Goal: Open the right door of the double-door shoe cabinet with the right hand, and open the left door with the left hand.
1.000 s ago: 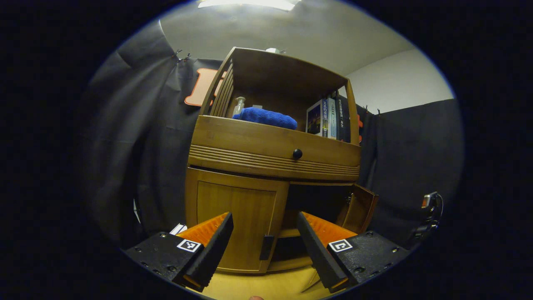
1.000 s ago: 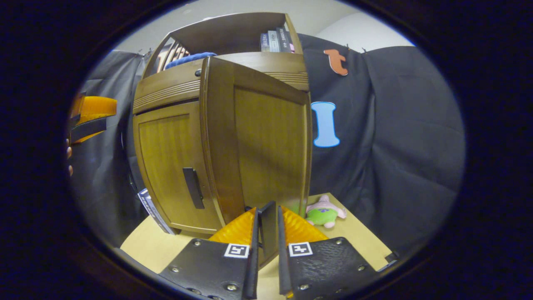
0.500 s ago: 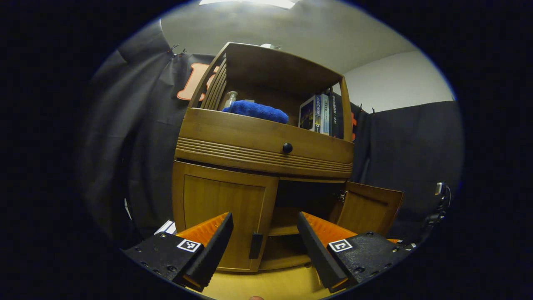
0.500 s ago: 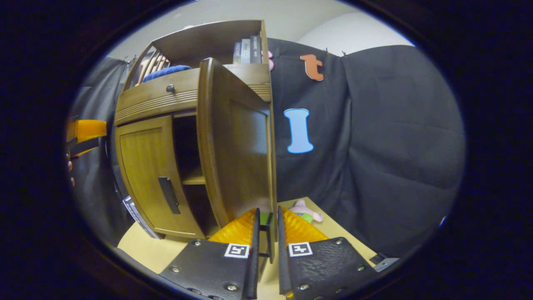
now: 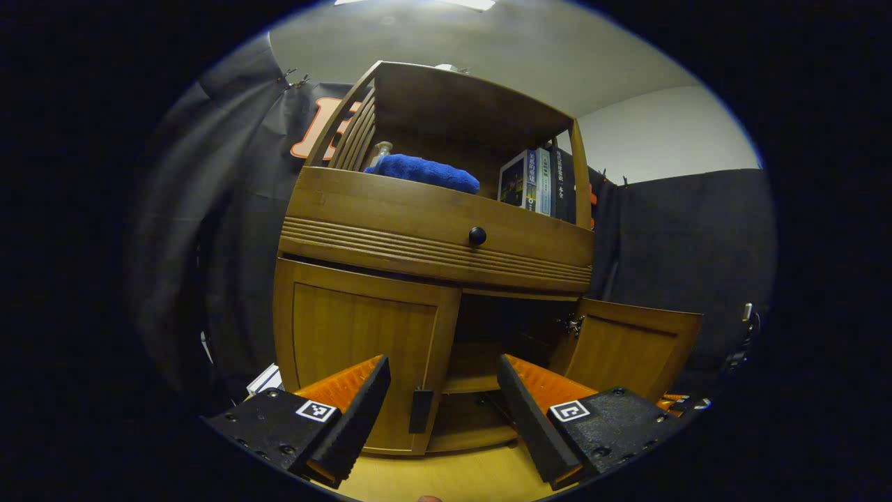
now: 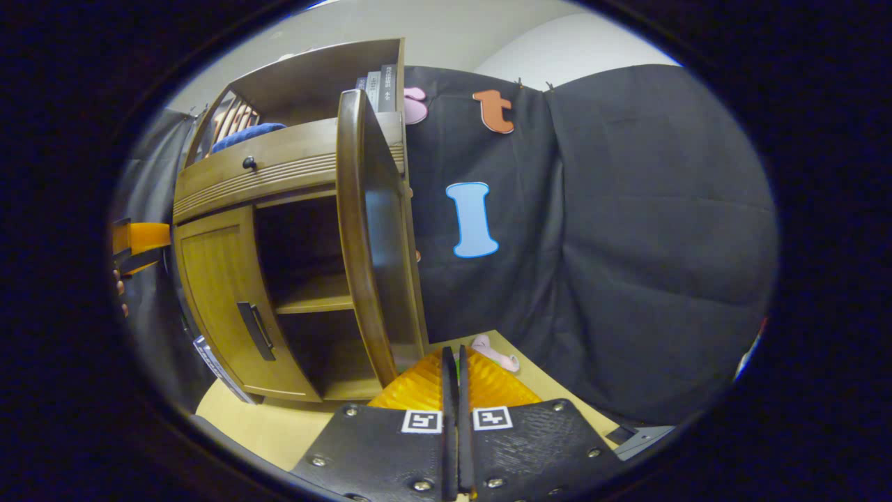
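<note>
The left gripper (image 5: 442, 411) has its fingers spread wide, apart from the closed left door (image 5: 362, 352), whose dark handle (image 5: 420, 411) sits between them. The right door (image 5: 631, 348) stands swung open, its handle hidden. The right gripper (image 6: 451, 376) has fingers nearly pressed together; whether they pinch that door's edge cannot be told.

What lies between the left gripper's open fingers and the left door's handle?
Nothing: in the left gripper view the left gripper hangs open, apart from the handle on the shut left door, with bare air between.
</note>
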{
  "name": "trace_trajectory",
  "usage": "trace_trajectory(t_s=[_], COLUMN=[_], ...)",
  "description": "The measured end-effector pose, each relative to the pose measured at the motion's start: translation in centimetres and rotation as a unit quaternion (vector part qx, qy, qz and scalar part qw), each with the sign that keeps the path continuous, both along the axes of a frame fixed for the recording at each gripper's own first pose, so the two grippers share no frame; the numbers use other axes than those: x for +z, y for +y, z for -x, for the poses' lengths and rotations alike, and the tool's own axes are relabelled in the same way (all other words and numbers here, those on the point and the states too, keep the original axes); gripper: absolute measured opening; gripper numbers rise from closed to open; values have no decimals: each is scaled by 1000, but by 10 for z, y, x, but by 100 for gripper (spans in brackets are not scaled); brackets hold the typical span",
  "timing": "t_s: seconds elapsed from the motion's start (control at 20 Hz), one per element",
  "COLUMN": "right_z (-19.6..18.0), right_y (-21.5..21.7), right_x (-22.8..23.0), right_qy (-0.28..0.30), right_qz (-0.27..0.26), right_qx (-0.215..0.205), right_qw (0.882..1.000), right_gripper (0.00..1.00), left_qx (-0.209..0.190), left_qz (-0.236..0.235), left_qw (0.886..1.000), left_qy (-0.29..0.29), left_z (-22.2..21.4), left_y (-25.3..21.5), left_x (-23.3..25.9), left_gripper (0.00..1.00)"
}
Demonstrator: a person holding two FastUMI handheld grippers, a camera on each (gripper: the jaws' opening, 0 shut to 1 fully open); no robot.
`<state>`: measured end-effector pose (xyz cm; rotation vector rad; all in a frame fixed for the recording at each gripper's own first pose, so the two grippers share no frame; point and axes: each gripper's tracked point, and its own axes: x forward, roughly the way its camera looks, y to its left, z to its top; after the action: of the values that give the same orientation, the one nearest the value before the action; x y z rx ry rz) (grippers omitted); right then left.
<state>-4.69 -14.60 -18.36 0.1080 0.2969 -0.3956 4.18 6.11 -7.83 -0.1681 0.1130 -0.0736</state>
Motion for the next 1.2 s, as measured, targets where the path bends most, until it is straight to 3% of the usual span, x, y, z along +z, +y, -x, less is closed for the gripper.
trace_trajectory(t_s=[0.5, 0.85, 0.95, 1.0, 1.2], right_z=[1, 0, 1, 2, 11], right_y=[-23, -29, -32, -34, -50], right_x=[1, -1, 0, 2, 9], right_qy=[7, 13, 12, 11, 1], right_qz=[5, 0, 0, 0, 2], right_qx=[20, 29, 28, 27, 10], right_qw=[1000, 999, 1000, 1000, 1000], right_gripper=[2, 2, 2, 2, 2], left_qx=[25, 28, 32, 33, 29], left_qz=[-4, -14, -21, -23, -18], left_qw=[997, 994, 992, 991, 990], left_qy=[72, 105, 120, 125, 136], left_z=[-62, -98, -104, -104, -109], left_y=[8, 1, 3, 5, 8], left_x=[-94, -146, -159, -164, -179], left_gripper=[94, 71, 72, 64, 50])
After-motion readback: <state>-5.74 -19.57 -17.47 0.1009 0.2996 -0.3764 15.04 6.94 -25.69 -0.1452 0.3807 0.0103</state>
